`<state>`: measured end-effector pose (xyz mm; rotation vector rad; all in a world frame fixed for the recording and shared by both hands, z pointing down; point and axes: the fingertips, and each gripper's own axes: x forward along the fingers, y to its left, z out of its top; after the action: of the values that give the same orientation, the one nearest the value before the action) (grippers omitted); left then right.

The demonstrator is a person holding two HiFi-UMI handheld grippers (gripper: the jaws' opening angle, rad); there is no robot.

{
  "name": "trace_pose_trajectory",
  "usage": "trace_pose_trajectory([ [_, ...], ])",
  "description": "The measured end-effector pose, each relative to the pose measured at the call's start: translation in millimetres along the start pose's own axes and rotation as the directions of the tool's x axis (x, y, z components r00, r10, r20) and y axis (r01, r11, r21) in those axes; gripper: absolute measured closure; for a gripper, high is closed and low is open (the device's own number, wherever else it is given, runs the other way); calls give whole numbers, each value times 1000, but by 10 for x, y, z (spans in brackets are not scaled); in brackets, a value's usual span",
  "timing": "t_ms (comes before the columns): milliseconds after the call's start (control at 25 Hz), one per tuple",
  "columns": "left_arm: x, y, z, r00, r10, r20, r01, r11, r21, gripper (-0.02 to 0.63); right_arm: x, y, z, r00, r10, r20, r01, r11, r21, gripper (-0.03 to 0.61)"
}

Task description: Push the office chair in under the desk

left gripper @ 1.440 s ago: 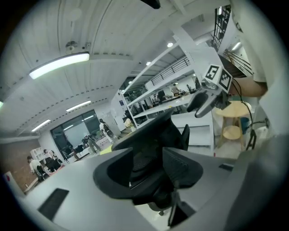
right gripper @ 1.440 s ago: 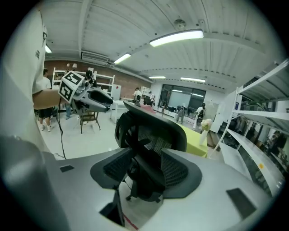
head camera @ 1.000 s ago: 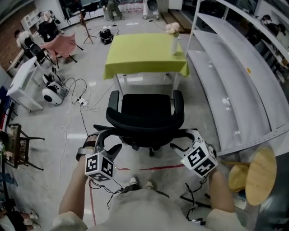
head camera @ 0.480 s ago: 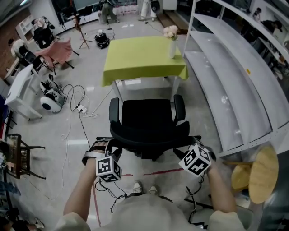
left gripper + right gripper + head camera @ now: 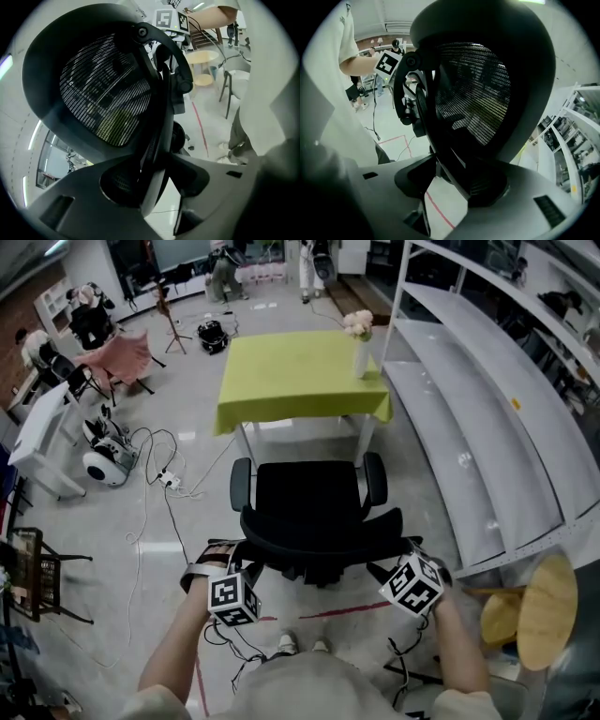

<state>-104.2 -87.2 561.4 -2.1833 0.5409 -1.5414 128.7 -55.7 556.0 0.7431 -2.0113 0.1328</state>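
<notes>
The black office chair (image 5: 309, 486) stands on the floor facing the desk with the lime-green cloth (image 5: 300, 371), its seat just short of the desk's near edge. I stand behind its mesh backrest (image 5: 319, 529). My left gripper (image 5: 246, 566) clamps the backrest's left rim, its jaws still closing; in the left gripper view the backrest (image 5: 103, 98) rim runs between the pads of the left gripper (image 5: 154, 183). My right gripper (image 5: 386, 565) holds the right rim, jaws easing open slightly; the backrest (image 5: 473, 93) edge sits pinched in the right gripper (image 5: 450, 183).
A grey shelving rack (image 5: 487, 427) runs along the right. A vase of flowers (image 5: 362, 334) stands on the desk's far right corner. Cables and a power strip (image 5: 169, 452) lie on the floor at left. A round wooden stool (image 5: 544, 596) is at my right.
The chair has rolled forward toward the desk and both grippers have followed it. Both sets of jaws have closed in on the backrest's rim.
</notes>
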Motion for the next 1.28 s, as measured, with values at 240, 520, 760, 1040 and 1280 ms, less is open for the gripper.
trace_pose_trajectory([
  [240,122,161,-40,1000,14,8,-14,1000,2,426,111,-156,82,997,-67,36,66,998,22,364],
  [520,327,466,-116,997,45,59,-46,999,18,422,316,-405,206,995,-87,42,86,996,30,359],
  [760,540,738,-103,993,69,94,-72,997,32,419,488,-688,257,993,-104,60,102,994,44,353],
  [1040,802,1159,-126,994,61,95,-63,998,21,416,681,-1116,466,985,-142,102,141,990,18,348],
  [1280,1034,1563,-76,994,70,89,-70,998,-3,411,814,-1554,613,986,-135,96,136,991,-2,350],
])
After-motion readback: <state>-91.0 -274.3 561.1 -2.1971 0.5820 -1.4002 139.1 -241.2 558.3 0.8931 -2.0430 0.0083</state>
